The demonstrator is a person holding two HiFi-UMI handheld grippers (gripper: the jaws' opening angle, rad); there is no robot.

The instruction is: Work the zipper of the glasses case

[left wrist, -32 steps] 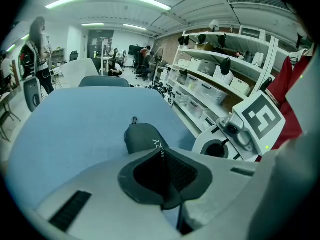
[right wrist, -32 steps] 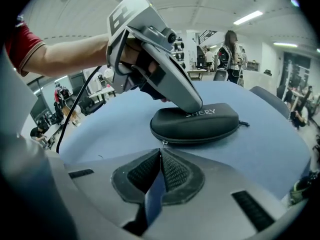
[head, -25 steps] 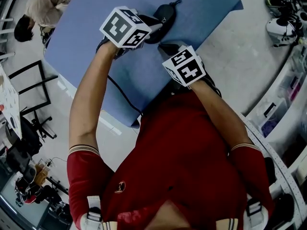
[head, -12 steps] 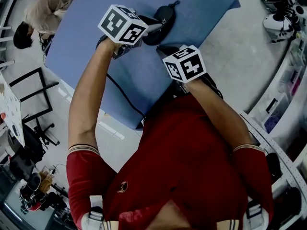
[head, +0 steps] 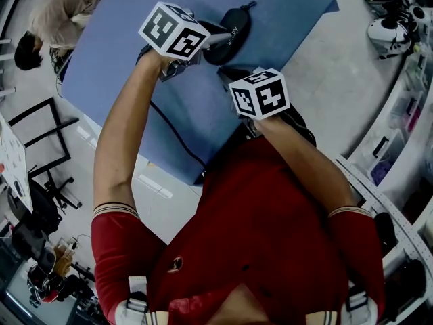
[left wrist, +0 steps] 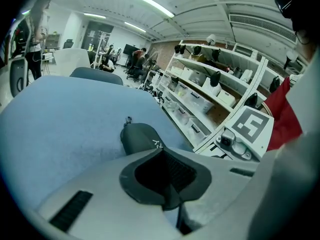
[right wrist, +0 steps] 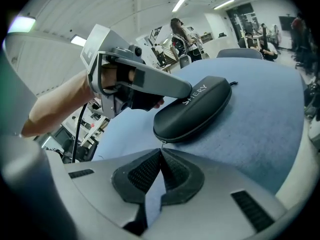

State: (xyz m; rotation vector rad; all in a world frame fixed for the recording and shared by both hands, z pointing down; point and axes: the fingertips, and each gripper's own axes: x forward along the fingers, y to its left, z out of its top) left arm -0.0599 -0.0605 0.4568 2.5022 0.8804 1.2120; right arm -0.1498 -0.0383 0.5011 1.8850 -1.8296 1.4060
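The glasses case [right wrist: 197,106] lies flat on the blue table top [right wrist: 265,134], between and just ahead of both grippers, with its long side running away from you and a small loop [right wrist: 231,83] at its far end. Your left gripper [left wrist: 161,150] has its jaws together with nothing between them; the tips bear down on the lid near the printed logo, which pins the case rather than gripping it. Your right gripper [right wrist: 161,153] also has its jaws together, and the tips appear to be pinched on the small metal zipper pull [right wrist: 161,143] at the near end of the seam. Treat the case as a light, rigid shell with a smooth, rounded lid: it will probably slide or pivot on the table top if you pull the zipper without holding it down, and closed tips can skid off the curve. Keep the left tips pressing near the crown of the lid. Take the zipper only by its pull; it is thin and small and can slip out of the pads, so draw it along the line of the seam rather than lifting away from it.
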